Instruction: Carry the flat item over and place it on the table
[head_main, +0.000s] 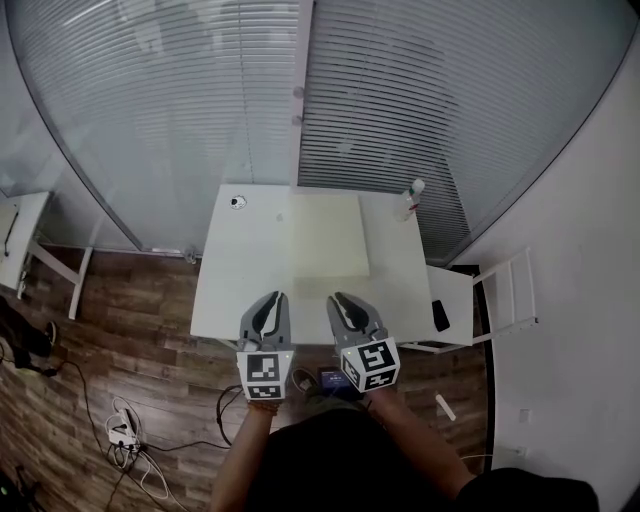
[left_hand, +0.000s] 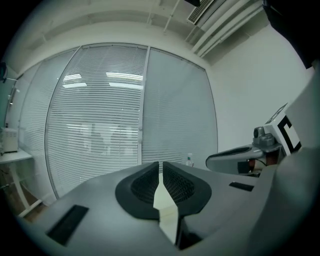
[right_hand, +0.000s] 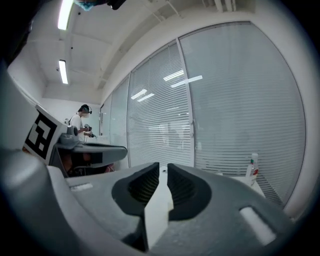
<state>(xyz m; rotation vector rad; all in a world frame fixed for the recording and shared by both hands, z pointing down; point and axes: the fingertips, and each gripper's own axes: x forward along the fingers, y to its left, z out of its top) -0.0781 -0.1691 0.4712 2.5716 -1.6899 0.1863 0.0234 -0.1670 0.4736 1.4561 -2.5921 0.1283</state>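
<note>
The flat item (head_main: 330, 235), a pale cream board, lies flat on the white table (head_main: 240, 270), towards its far middle. My left gripper (head_main: 272, 296) (left_hand: 160, 164) hovers over the table's near edge, short of the board, with its jaws shut and empty. My right gripper (head_main: 340, 297) (right_hand: 163, 166) hangs beside it at the same height, also over the near edge. Its jaws are together but for a sliver, and nothing is between them. Only pale table surface shows through both slits. Neither gripper touches the board.
A spray bottle (head_main: 411, 198) (right_hand: 252, 170) stands at the table's far right corner, and a small round object (head_main: 237, 202) lies at the far left. Glass walls with blinds stand behind. A low white stand (head_main: 450, 305) with a dark device is on the right; cables (head_main: 125, 430) lie on the floor.
</note>
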